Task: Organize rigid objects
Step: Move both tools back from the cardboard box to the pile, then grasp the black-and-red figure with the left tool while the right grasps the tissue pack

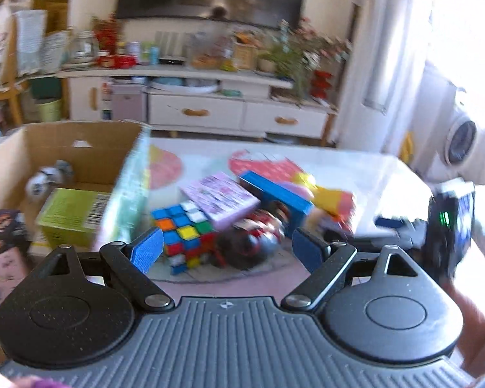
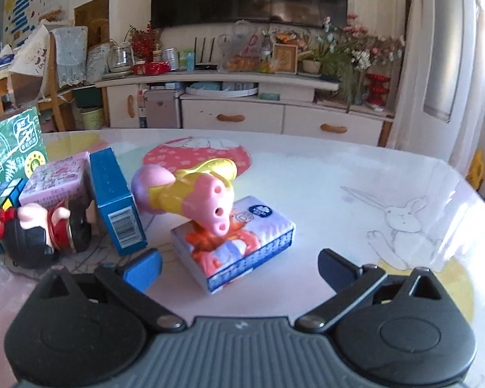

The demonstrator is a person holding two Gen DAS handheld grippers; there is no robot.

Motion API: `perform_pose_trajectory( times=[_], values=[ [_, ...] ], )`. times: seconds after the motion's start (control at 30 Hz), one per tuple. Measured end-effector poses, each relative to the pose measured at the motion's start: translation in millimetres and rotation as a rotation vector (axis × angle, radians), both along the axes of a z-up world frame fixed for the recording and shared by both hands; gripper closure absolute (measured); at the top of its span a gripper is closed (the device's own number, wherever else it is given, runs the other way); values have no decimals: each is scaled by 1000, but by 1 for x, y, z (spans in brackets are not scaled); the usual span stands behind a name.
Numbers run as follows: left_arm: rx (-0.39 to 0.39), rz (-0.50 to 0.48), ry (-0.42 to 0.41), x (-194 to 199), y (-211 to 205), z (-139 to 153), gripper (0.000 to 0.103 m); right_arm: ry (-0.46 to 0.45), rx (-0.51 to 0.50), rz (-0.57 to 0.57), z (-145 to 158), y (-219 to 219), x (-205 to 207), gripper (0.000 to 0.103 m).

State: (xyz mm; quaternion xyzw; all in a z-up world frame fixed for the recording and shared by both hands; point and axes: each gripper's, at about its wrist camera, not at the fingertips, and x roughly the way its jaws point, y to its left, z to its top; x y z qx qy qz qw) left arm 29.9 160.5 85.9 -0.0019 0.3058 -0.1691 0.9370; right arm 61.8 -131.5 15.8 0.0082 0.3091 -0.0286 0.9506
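Note:
My left gripper [image 1: 226, 247] stands open just short of a colour puzzle cube [image 1: 186, 231], with nothing between its blue pads. Behind the cube lie a pink box [image 1: 221, 199], a blue box [image 1: 276, 195] and a black-and-red doll [image 1: 258, 236]. My right gripper [image 2: 239, 270] is open and empty, in front of a tissue pack [image 2: 239, 242] with a pink-and-yellow pig toy [image 2: 197, 194] lying on it. The right wrist view also has the blue box [image 2: 116, 200], pink box [image 2: 56, 177], doll [image 2: 38, 229] and cube [image 2: 1, 199] at its left. The right gripper's body [image 1: 449, 223] shows at the left view's right edge.
An open cardboard box [image 1: 64, 148] stands at the table's left, holding a green carton [image 1: 71, 213] and small items. The white table [image 2: 339, 174] carries a rabbit drawing at the right. A TV cabinet [image 2: 242, 113] stands beyond the table's far edge.

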Motion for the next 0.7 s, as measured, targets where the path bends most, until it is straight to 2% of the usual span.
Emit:
perform_pose_trajectory(
  times=[0.13,0.37,0.5,0.6,0.7],
  values=[
    [74,-55,-5,1,-23,-16,0,16,11,38,0,-3,8,1],
    [235,-91,-21,17,-48,-41,0,40,10,103,-1,-3,19,1],
    [302,-82,-26,34,-57,-53,7,56,25,125,-1,-7,28,1],
    [333,-76,-30,42,-66,-58,21,56,28,139,-1,-8,30,1],
    [355,-87,-31,49,-76,-64,25,55,31,154,-2,-9,30,1]
  ],
)
